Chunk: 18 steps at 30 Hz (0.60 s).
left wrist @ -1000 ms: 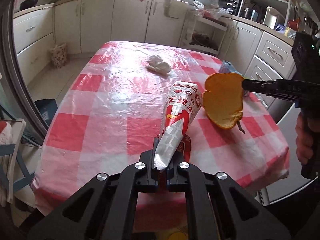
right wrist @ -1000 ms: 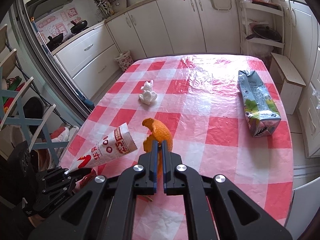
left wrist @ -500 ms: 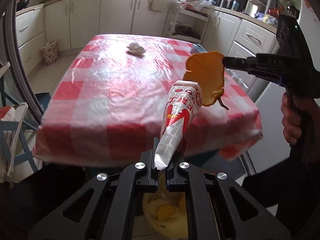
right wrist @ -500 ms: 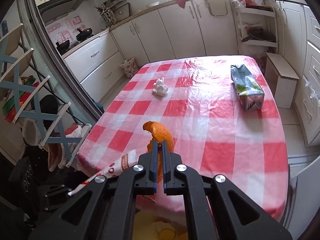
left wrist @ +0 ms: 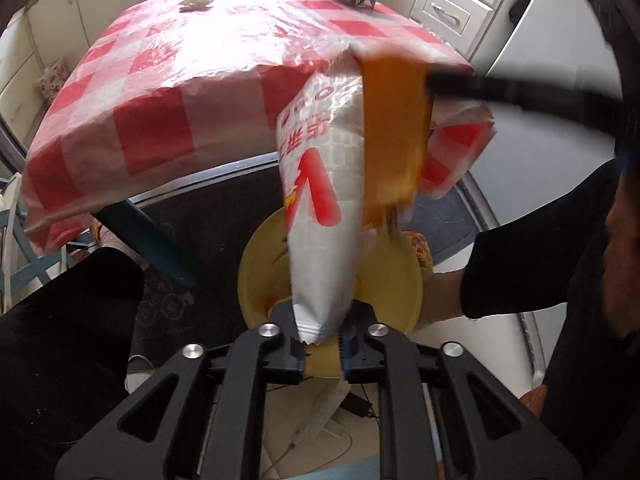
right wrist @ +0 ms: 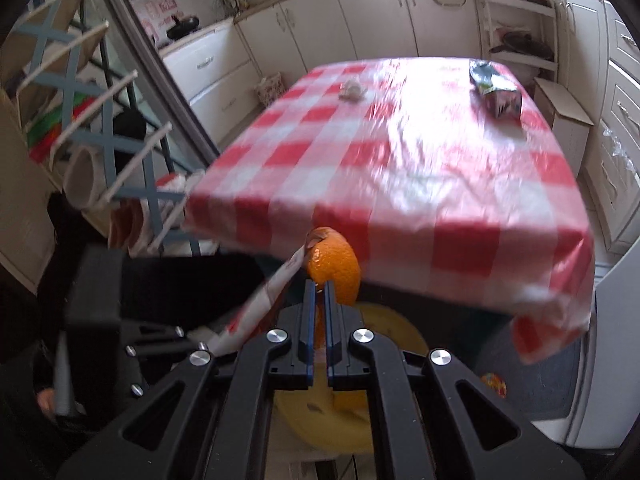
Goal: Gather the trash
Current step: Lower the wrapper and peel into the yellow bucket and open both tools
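I've swung both grippers off the table over the yellow bin (left wrist: 400, 280); left gripper (left wrist: 322, 350) jaws are opening around the snack wrapper (left wrist: 320, 216), and at its two o'clock the right gripper (right wrist: 318, 308) stays clamped on the orange peel (right wrist: 334, 264).

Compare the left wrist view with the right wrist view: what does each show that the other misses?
Only the left wrist view shows the left gripper, jaws opening around the snack wrapper, and a blue table leg. Only the right wrist view shows the right gripper shut on the orange peel, and the wooden rack. Both show the yellow bin, checked tablecloth, carton and crumpled tissue.
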Available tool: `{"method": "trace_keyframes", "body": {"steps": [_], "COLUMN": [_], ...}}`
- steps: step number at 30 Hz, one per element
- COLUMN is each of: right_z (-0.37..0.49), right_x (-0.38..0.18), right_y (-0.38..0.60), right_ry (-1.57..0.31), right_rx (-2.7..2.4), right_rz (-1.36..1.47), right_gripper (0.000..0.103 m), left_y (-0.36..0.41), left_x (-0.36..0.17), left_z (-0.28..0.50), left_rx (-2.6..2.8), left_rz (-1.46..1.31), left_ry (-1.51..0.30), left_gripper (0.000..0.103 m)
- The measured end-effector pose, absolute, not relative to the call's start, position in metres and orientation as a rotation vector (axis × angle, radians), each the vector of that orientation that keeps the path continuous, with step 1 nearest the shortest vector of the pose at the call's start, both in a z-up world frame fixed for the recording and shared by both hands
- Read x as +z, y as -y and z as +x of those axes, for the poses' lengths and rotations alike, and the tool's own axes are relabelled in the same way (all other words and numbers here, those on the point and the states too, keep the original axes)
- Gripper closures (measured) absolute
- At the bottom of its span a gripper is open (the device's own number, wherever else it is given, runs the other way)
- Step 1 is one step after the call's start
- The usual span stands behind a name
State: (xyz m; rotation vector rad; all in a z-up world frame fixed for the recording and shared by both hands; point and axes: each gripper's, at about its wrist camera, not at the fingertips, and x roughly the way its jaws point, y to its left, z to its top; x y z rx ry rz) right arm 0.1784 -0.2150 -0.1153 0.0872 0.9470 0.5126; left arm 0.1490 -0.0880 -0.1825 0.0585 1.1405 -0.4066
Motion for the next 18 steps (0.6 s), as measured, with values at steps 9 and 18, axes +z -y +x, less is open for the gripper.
{"method": "trace_keyframes", "body": {"steps": [9,18], "right_z": [0.174,0.151], "right_x": [-0.160,-0.125], "right_y": [0.200,0.212], "right_ry": [-1.096,-0.898], "right_rx": [0.440,0.401], "right_rz": [0.018,0.115], "right_gripper": [0.080,0.045], "left_y": [0.066,0.029], "left_x": [-0.160,-0.129], "left_z": [0.135,0.126], "left_rx": [-0.402,-0.261], "left_rz": [-0.040,-0.146], "left_ry": [-1.080,-0.891], "left_gripper": [0.056,0.039]}}
